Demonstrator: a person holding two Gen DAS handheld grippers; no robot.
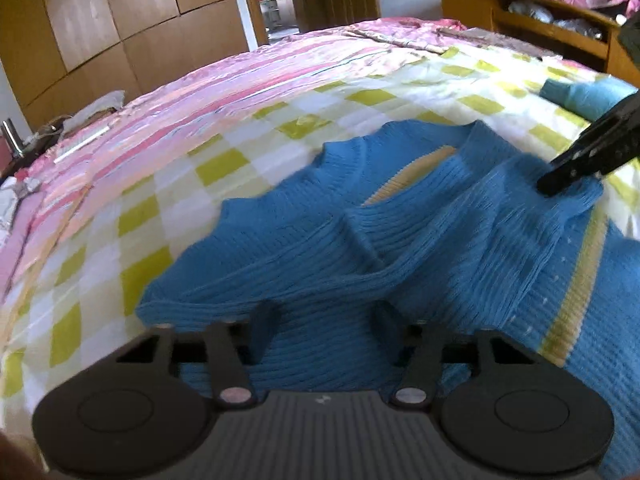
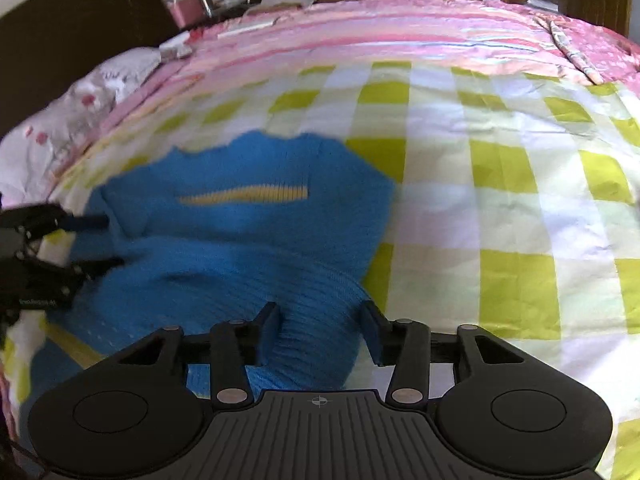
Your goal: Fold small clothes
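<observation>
A blue ribbed knit sweater (image 1: pixel 400 220) with a yellow stripe lies crumpled on the green-and-white checked bed cover (image 1: pixel 208 168). My left gripper (image 1: pixel 326 312) is at the sweater's near edge. Its jaws stand apart with flat fabric between them, and a fold lies over the fingertips. The right wrist view shows the left gripper (image 2: pixel 104 242) at the sweater's left side. My right gripper (image 2: pixel 320 316) is shut on a thick bunched fold of the sweater (image 2: pixel 240 240). In the left wrist view the right gripper (image 1: pixel 548 188) pinches the sweater's far right edge.
A pink striped quilt (image 1: pixel 240 76) covers the far part of the bed. A lighter blue garment (image 1: pixel 580 94) lies at the right. A wooden wardrobe (image 1: pixel 120 12), an open doorway (image 1: pixel 276 0) and a wooden shelf (image 1: pixel 540 24) stand beyond. A dark headboard (image 2: pixel 60 40) and pillow (image 2: pixel 80 100) are at the left.
</observation>
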